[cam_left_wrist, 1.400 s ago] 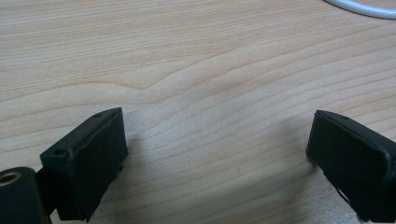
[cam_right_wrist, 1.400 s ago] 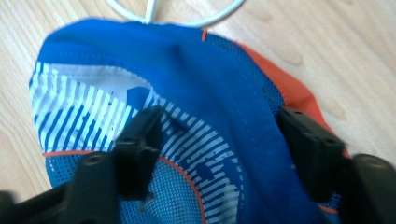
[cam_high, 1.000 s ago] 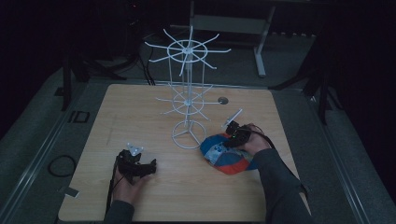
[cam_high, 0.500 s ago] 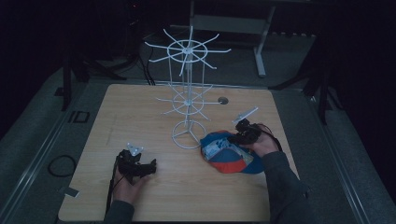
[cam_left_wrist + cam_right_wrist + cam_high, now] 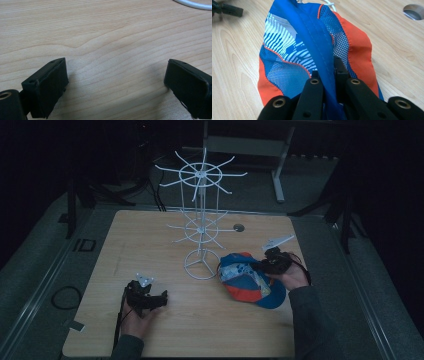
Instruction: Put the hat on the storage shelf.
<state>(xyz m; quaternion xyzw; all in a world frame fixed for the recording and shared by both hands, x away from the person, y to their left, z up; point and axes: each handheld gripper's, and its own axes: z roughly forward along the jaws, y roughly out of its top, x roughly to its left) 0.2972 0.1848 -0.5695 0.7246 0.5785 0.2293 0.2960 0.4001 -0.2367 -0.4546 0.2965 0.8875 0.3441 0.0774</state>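
A blue, orange and white mesh cap (image 5: 246, 281) lies right of centre on the wooden table (image 5: 150, 235). My right gripper (image 5: 266, 265) is shut on a blue fold of it, lifting that edge. In the right gripper view the jaws (image 5: 325, 72) pinch the blue seam of the cap (image 5: 294, 50). At the front left, my left gripper (image 5: 161, 298) rests on the table in a hand. Its jaws (image 5: 116, 72) stand wide open over bare wood. A white wire display rack (image 5: 201, 227) stands upright at the table's centre, left of the cap.
The rack's round base (image 5: 202, 264) lies just left of the cap, and its rim (image 5: 192, 3) shows beyond the left jaws. A cable hole (image 5: 238, 227) sits in the table behind the cap. Dark floor and stands surround the table.
My right gripper has moved right and up with the cap, dragging and lifting its gripped edge. The left gripper has kept still.
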